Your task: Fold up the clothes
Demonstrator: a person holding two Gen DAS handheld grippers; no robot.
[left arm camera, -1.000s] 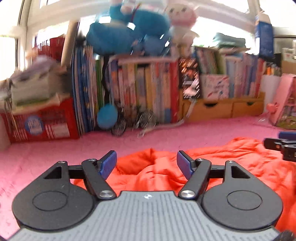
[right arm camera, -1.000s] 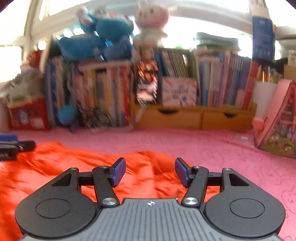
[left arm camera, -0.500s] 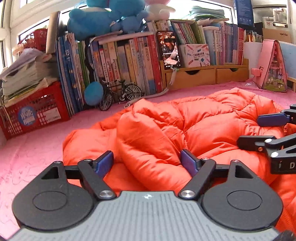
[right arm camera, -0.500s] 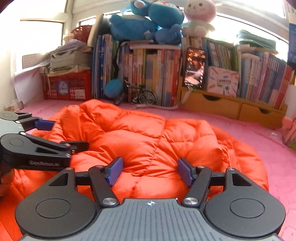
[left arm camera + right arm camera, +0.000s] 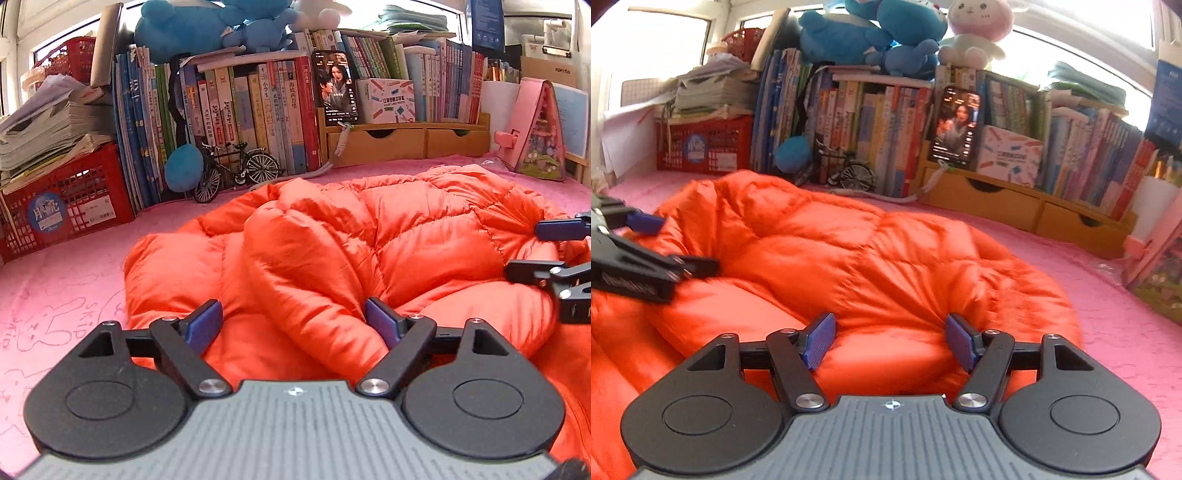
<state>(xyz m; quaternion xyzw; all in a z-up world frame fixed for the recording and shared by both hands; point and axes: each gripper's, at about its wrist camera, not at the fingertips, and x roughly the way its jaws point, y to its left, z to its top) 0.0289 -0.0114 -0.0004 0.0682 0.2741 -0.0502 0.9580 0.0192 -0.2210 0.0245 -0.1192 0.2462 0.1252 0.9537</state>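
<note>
Item: orange puffer jacket, being spread in a bunched heap on the pink surface, well short of the bookshelf behind it.

Left entry. The left gripper is being held low at the jacket's near edge, jaws released and spread wide. A raised ridge of quilted fabric is being straddled by them, running from 6 o'clock up toward 12 o'clock between the two blue pads; contact with either pad cannot be told.

Right entry. The right gripper is being held likewise at the near edge, jaws released, with a padded fold lying between them at 12 o'clock. The jacket's bulk is being seen to extend toward 10 o'clock from here, and toward 2 o'clock from the left gripper.

Judgement: the long axis is lying roughly side to side across both grippers, which are about equally near; a near-edge pinch by both is being set up, nothing being gripped yet.
</note>
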